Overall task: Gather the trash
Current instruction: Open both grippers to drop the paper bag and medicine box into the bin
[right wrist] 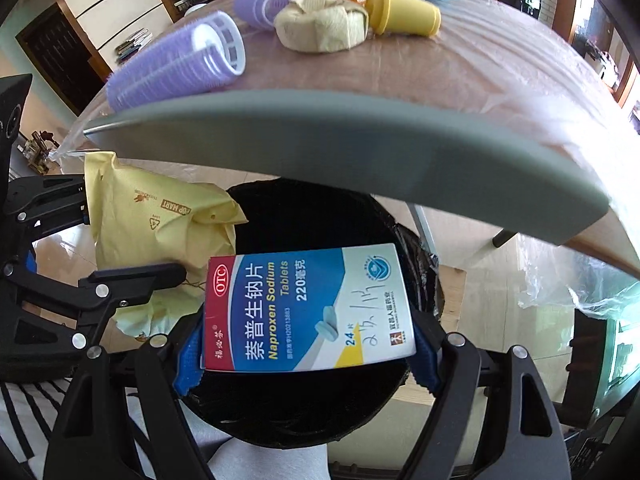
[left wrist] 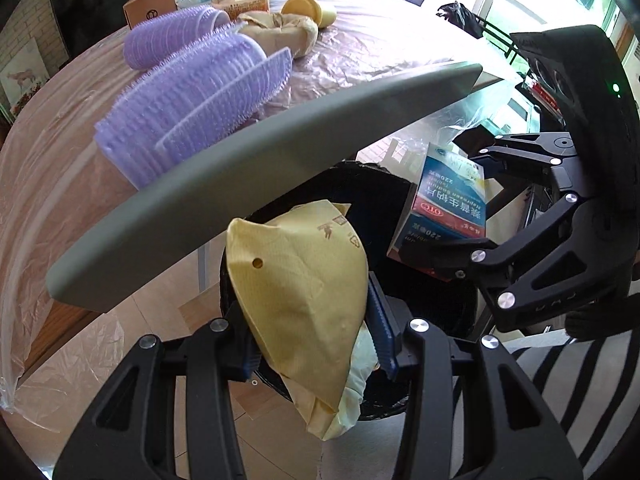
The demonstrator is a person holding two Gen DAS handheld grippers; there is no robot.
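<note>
Both grippers are closed on trash: left gripper (left wrist: 316, 344) on crumpled yellow paper bag (left wrist: 296, 280), right gripper (right wrist: 308, 356) on blue-and-white tablet box (right wrist: 304, 308), whose printed front is shown only by the right view, above black-lined bin (right wrist: 304, 216).

Paper bag (left wrist: 296, 280) left of med box (right wrist: 308, 308), both over bin (right wrist: 304, 208), below table edge (right wrist: 360, 140).

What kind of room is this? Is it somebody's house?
Probably a home's dining or living area: a table wrapped in plastic sheet holds purple hair rollers, wooden cabinets line the wall, and a black-lined trash bin stands below.
</note>
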